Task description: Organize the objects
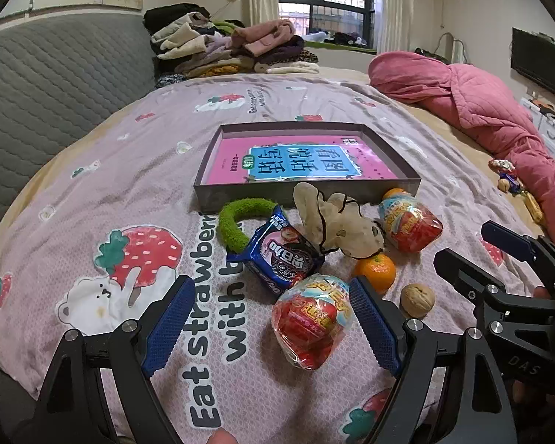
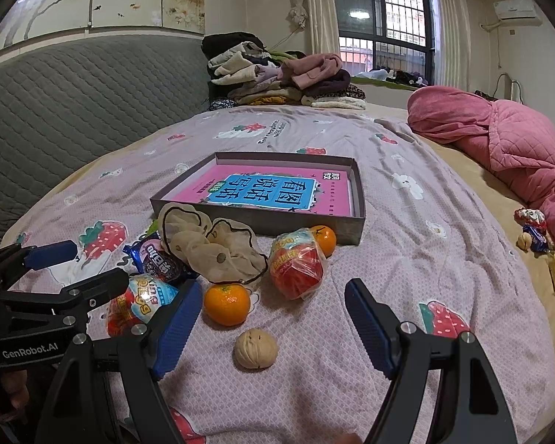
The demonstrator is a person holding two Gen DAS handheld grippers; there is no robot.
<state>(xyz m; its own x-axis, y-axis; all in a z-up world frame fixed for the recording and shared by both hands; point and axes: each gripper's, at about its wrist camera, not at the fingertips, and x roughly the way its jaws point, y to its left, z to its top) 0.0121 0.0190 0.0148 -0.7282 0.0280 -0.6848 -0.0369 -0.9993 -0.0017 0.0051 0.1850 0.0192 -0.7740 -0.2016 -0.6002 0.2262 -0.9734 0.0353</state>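
On the strawberry-print bedspread point(image 1: 92, 192) lies a cluster: blue cookie pack point(image 1: 281, 255), green fuzzy band point(image 1: 236, 218), beige netting point(image 1: 336, 222), two red candy packs point(image 1: 310, 322) point(image 1: 410, 222), two oranges point(image 2: 226, 303) point(image 2: 323, 239) and a walnut point(image 2: 256, 347). Behind them stands a shallow grey box point(image 1: 307, 192) holding a pink book point(image 1: 303, 164). My left gripper point(image 1: 270, 296) is open, its pads flanking the nearer candy pack without pressing it. My right gripper point(image 2: 272, 288) is open just above the walnut, with the near orange by its left finger.
A grey padded headboard point(image 1: 48, 85) runs along the left. Folded clothes point(image 1: 233, 48) are piled at the far end of the bed. A bunched pink quilt point(image 1: 481, 103) lies along the right, with several wrapped sweets point(image 2: 536, 236) beside it.
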